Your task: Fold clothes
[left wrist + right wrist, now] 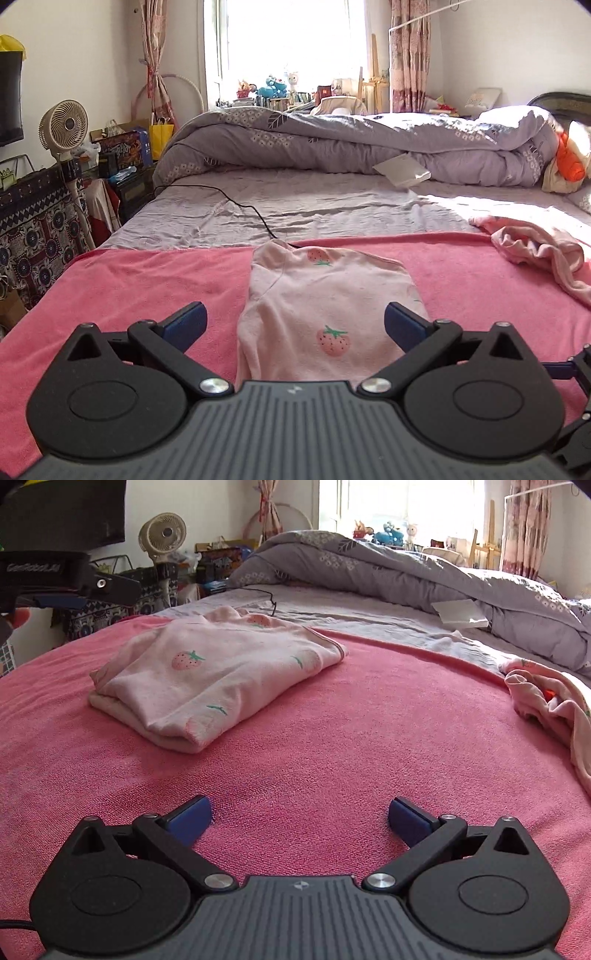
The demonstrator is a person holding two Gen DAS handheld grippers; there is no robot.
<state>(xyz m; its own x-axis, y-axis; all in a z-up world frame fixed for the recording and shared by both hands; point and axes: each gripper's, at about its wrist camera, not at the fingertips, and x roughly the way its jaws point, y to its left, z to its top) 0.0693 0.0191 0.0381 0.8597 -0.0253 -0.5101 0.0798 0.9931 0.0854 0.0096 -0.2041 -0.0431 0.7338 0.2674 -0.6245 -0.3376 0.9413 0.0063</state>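
Observation:
A folded pale pink garment with strawberry prints (325,310) lies on the pink towel (129,295) covering the bed. My left gripper (295,325) hovers open just above its near end, blue pads on either side, gripping nothing. From the right wrist view the same folded garment (207,672) sits to the far left, and my right gripper (300,818) stands open over bare pink towel (332,738), well short of it. The left gripper (70,587) shows at the upper left edge there. A second, crumpled pink garment (539,251) (550,701) lies at the right.
A rolled grey floral duvet (351,144) fills the back of the bed, with a white flat box (402,171) against it. A black cable (236,203) runs across the grey sheet to the folded garment. A fan (64,125) and clutter stand left of the bed.

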